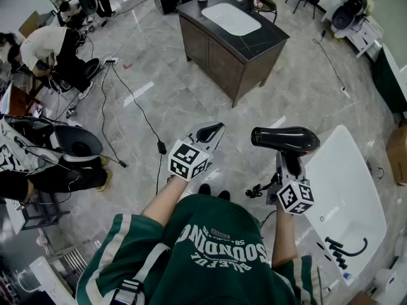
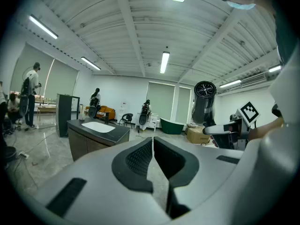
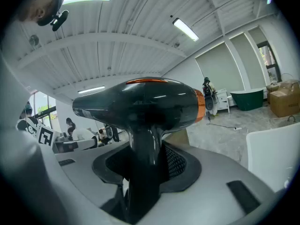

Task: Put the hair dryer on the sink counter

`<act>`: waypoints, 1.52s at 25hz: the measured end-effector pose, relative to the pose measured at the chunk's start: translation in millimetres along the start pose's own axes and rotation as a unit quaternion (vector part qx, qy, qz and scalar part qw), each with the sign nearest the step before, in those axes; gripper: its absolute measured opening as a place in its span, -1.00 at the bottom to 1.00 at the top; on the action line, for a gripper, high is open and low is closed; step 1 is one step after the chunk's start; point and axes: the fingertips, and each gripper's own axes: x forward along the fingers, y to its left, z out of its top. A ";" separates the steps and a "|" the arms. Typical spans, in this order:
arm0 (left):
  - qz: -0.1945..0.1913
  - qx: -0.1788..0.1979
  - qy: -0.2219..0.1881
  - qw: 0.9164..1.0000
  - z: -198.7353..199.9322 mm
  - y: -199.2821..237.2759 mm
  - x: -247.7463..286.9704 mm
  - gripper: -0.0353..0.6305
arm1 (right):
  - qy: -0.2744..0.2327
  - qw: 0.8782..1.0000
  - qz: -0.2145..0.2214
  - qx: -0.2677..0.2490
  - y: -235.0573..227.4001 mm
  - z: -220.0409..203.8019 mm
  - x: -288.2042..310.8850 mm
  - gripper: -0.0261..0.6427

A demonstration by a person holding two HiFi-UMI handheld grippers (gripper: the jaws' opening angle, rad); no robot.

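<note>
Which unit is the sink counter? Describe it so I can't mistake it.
Look across the grey floor toward the top of the head view. The sink counter stands alone there, a dark brown cabinet with a black top. Its inset white basin sets it apart from the white tub at right.

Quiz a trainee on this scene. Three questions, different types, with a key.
1. True or false: the left gripper is shut with nothing between its jaws.
2. The hair dryer is: A) lying on the floor; B) gripped by its handle in the right gripper; C) hanging on a wall.
3. What white thing is set into the sink counter's dark top?
Key: 1 true; 2 B; 3 a basin.
</note>
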 end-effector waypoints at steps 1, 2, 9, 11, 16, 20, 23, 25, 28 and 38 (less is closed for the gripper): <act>-0.001 0.000 0.000 1.000 0.5 0.6 0.1 -0.83 | -0.004 1.000 0.003 -0.001 1.7 0.8 -0.1 -0.34; -0.001 0.001 0.000 1.000 1.0 1.3 -0.1 -0.83 | -0.007 1.000 0.007 -0.001 3.6 1.4 0.0 -0.34; 0.006 -0.002 0.000 1.000 0.8 8.6 -3.5 -0.83 | -0.001 1.000 0.015 -0.009 13.9 0.1 6.7 -0.34; 0.006 -0.001 -0.002 1.000 0.3 6.5 -2.6 -0.83 | 0.000 1.000 0.011 -0.008 11.1 -0.5 4.7 -0.34; 0.005 0.002 -0.005 1.000 1.8 12.3 -4.4 -0.83 | -0.002 1.000 0.005 -0.001 12.6 -0.6 7.9 -0.34; 0.007 -0.003 -0.007 1.000 -1.3 15.9 -6.2 -0.83 | 0.002 1.000 0.002 0.001 12.6 -3.2 9.2 -0.34; 0.004 -0.002 -0.010 1.000 4.0 23.6 -4.9 -0.83 | 0.000 1.000 -0.003 0.002 16.1 1.0 14.9 -0.34; 0.001 0.000 -0.010 1.000 7.9 30.2 -5.1 -0.83 | -0.002 1.000 -0.006 0.003 20.4 3.6 19.1 -0.34; -0.001 0.001 -0.014 1.000 6.9 26.9 -8.2 -0.83 | -0.004 1.000 -0.008 0.003 21.3 0.7 14.2 -0.34; -0.004 0.003 -0.018 1.000 6.0 38.5 -15.7 -0.83 | 0.001 1.000 -0.017 0.008 32.3 -13.4 17.1 -0.34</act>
